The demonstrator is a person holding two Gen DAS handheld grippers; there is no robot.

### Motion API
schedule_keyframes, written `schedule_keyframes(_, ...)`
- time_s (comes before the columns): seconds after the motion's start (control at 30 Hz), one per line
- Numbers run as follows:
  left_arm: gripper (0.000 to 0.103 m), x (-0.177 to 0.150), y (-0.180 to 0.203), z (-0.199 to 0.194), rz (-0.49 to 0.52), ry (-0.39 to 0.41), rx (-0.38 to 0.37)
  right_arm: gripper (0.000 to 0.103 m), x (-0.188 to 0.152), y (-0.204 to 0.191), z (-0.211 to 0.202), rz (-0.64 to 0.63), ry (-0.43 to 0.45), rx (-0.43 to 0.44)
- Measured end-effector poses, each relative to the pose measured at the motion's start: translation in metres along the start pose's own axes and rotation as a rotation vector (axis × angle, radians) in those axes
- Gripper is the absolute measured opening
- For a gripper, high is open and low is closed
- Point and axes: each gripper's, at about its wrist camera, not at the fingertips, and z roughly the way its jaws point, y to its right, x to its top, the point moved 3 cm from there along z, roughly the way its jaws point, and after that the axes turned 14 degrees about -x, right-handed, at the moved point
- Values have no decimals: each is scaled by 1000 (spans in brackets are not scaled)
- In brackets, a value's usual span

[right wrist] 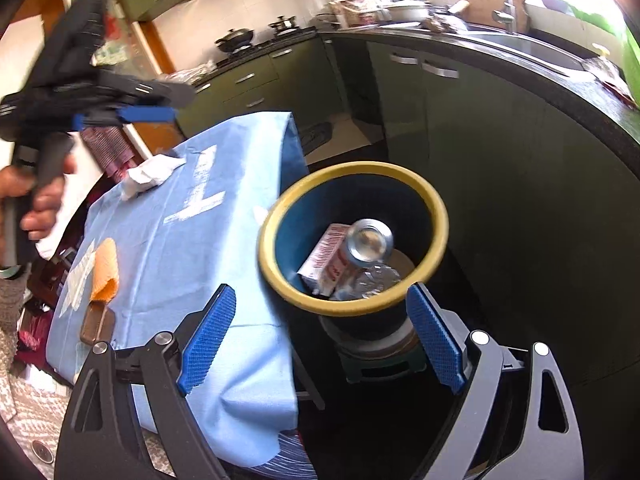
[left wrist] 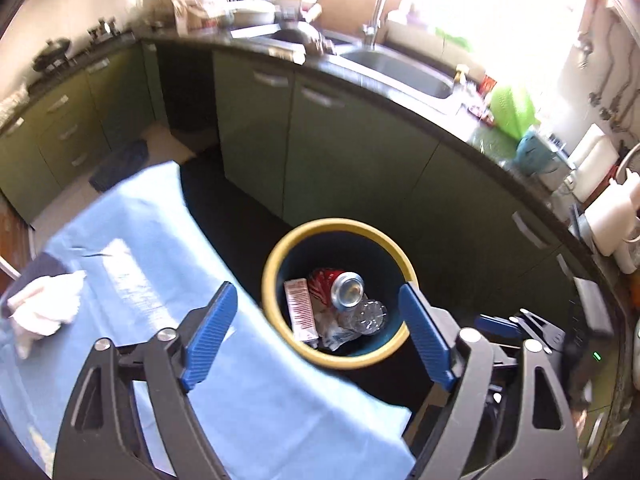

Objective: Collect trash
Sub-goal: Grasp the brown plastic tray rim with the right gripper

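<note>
A bin with a yellow rim [left wrist: 270,280] [right wrist: 360,169] stands on the floor beside the blue-clothed table [left wrist: 160,240] [right wrist: 192,248]. Inside lie a red drink can [left wrist: 345,289] [right wrist: 368,240], a white and red carton [left wrist: 300,309] [right wrist: 326,256] and a crushed clear bottle [left wrist: 367,316] [right wrist: 374,280]. My left gripper [left wrist: 320,336] hangs open above the bin with nothing between its blue pads. My right gripper [right wrist: 322,340] is open and empty over the bin's near rim. A crumpled white tissue [left wrist: 44,304] [right wrist: 152,174] lies on the cloth's far side.
An orange piece [right wrist: 105,268] and a flat brown object [right wrist: 96,325] rest near the table's left edge. Green cabinets [left wrist: 340,152] under a dark counter with a sink [left wrist: 404,72] curve behind the bin. A hand [right wrist: 40,200] holds the left gripper's handle.
</note>
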Motion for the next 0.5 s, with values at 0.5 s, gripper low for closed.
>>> schedule_keyframes(0.5,88,-198,-96,-208,-218,262,251,68,-17,-233,12,-485,-105,270)
